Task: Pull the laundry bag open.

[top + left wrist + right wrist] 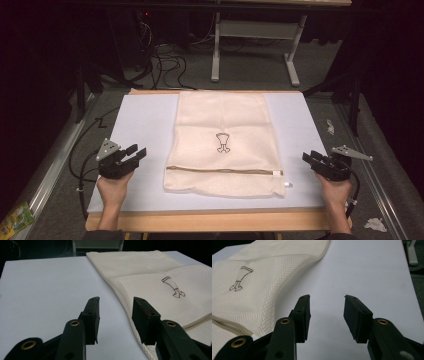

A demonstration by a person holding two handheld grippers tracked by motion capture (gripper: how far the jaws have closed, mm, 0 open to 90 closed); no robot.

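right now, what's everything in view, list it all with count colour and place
mesh laundry bag: 1, cream, flat on the middle of the board, with a small dark line drawing at its centre and a zipper across near the person's end
foam board: 1, pale lavender-white, covering the tabletop
table: 1, light wood, edge showing at the near side
table frame: 1, grey-white, on the floor beyond the table
cables: several, black, on the floor at the far left
crumpled scraps: 2, white, on the floor at right
packet: 1, green and yellow, floor at bottom left
left gripper: 1, black, left of the bag, open
right gripper: 1, black, right of the bag, open
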